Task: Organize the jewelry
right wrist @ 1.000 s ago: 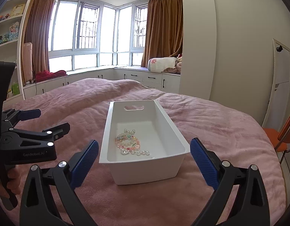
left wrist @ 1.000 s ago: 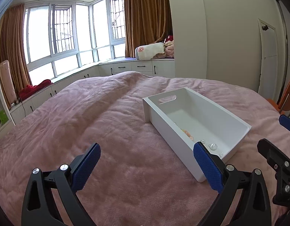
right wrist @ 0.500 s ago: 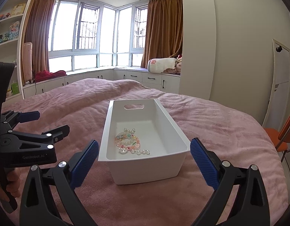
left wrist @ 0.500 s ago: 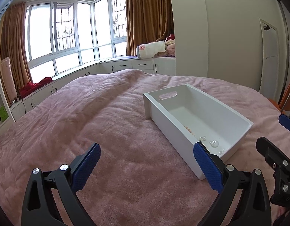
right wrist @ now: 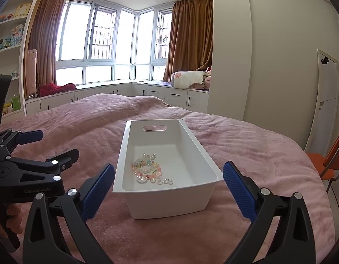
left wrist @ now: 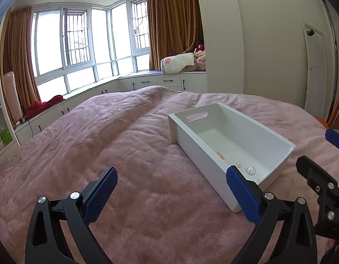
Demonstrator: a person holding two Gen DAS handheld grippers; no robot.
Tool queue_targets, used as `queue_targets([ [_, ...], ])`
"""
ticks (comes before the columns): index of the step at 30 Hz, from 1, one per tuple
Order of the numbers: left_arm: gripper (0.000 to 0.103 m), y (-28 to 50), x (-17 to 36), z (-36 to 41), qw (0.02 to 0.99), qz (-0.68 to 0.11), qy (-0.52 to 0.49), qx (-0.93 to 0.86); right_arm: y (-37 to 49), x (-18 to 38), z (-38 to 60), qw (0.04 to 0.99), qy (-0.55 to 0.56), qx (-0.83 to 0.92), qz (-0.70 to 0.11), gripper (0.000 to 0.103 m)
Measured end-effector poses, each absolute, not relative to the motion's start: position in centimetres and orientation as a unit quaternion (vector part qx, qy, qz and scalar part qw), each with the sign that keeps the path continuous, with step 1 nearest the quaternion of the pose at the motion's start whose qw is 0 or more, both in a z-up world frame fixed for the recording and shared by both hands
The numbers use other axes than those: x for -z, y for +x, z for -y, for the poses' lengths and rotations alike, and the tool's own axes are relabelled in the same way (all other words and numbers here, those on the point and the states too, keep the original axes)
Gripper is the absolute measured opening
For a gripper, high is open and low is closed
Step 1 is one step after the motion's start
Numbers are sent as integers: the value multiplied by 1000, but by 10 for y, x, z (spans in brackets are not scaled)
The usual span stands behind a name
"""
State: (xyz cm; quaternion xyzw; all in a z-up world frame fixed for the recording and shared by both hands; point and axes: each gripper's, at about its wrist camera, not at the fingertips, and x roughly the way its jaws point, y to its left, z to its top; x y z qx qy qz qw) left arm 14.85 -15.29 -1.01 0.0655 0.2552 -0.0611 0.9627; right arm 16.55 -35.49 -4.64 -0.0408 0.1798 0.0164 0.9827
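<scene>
Right wrist view: beads point(right wrist: 148, 170) already piled in the bin point(right wrist: 204, 154), bed point(right wrist: 81, 123) bare, so little seems left; both my claws point(right wrist: 168, 189) point(left wrist: 171, 194) gape, empty.

Left wrist camera is sitting low over the pink bedspread point(left wrist: 129, 154), facing the bay windows point(left wrist: 81, 44), with the white bin point(left wrist: 204, 160) off to its right. Right wrist camera is looking straight down the bin's point(right wrist: 169, 202) length from its near end, close in. Both views are sharing bin, bedspread, windows and curtains.
</scene>
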Motion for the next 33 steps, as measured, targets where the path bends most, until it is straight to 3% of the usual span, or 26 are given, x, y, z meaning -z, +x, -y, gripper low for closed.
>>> queue_targets([
  [33, 100, 144, 10, 151, 965, -250, 43, 70, 165, 45, 353, 984, -54, -11, -171, 98],
])
